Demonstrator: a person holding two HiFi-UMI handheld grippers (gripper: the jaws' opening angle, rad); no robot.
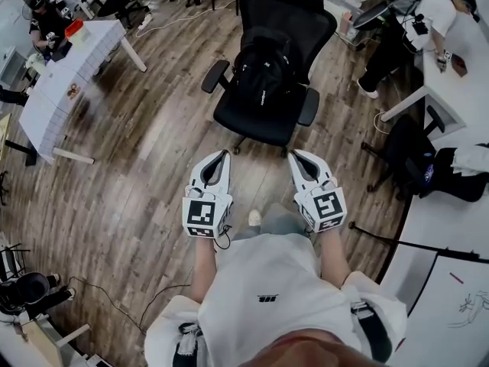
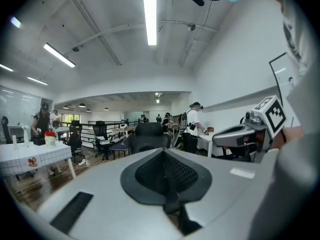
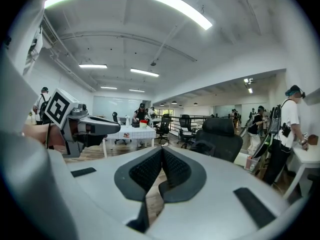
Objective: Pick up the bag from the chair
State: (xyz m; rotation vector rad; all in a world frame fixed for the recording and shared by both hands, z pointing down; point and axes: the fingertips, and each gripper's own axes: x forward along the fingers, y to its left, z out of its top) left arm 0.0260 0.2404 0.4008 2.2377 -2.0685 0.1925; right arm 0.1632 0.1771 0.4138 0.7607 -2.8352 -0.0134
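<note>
Left gripper (image 1: 224, 154), right gripper (image 1: 295, 154), jaws together; beyond, bag (image 1: 263, 71) on chair (image 1: 257, 122), table (image 1: 76, 61) left

I hold both arms forward, side by side and apart. Left tongs (image 1: 219, 161) (image 2: 163, 156): jaws pressed together, nothing between them. Right tongs (image 1: 299, 159) (image 3: 161, 156): same, empty. Tips point away from me, slightly converging. Marker cubes (image 1: 202, 214) face up. Bare forearms (image 1: 203, 262).

matt black fabric bag (image 1: 263, 69); mesh-backed chair (image 1: 269, 105); glossy wood-plank floor (image 1: 137, 167); ribbed gripper pads (image 3: 172, 166).
</note>
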